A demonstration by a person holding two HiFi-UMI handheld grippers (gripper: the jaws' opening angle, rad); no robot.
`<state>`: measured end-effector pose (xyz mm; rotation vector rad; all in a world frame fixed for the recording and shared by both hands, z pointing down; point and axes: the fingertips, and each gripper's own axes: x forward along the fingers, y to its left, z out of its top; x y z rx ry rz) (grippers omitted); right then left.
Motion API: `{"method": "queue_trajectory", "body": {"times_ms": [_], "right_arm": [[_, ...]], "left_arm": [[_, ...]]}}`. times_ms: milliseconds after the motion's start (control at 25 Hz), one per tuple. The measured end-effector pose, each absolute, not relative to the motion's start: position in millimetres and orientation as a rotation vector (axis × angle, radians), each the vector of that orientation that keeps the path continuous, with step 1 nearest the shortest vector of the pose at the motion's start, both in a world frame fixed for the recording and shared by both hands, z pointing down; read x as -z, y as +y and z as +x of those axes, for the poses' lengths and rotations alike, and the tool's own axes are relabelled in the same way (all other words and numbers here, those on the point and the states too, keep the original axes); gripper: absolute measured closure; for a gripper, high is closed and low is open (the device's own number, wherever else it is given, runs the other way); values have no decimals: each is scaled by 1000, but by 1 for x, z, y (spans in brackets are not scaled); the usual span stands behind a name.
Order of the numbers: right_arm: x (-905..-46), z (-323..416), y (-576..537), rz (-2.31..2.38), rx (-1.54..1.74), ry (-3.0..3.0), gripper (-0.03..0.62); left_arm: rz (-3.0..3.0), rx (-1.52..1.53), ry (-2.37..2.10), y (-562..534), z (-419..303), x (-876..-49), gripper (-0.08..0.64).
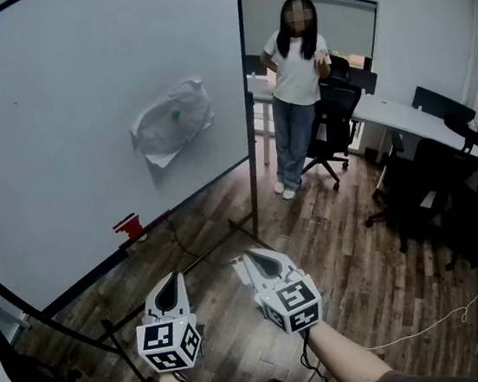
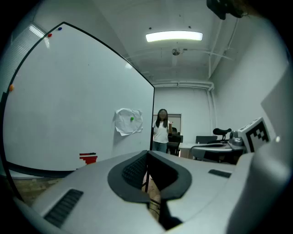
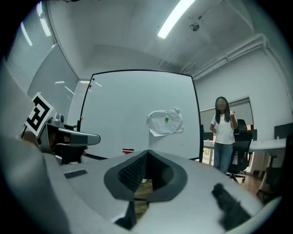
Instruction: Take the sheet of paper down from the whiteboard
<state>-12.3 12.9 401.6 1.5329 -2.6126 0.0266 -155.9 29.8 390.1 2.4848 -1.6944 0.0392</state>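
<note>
Both bare forearms reach forward side by side, the left claw and right claw held low and nearly level, each closed on nothing, apart.

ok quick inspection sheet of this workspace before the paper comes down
surface: whiteboard, upright on a stand, mostly bare
job's things: sheet of paper, crumpled, held on the whiteboard by a green magnet
clutter: red block on the board's tray
grippers: left tongs and right tongs both shut, empty, short of the board
cables: white cable across the wood floor at right
surroundings: person standing by office chairs and a desk
</note>
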Motion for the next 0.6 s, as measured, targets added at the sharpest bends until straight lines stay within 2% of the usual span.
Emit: {"method": "queue_trajectory", "body": {"times_ms": [600], "right_arm": [[-404, -12, 11, 1521, -21, -2616, 572]], "left_arm": [[2495, -71, -1707, 29, -150, -392, 546]]}}
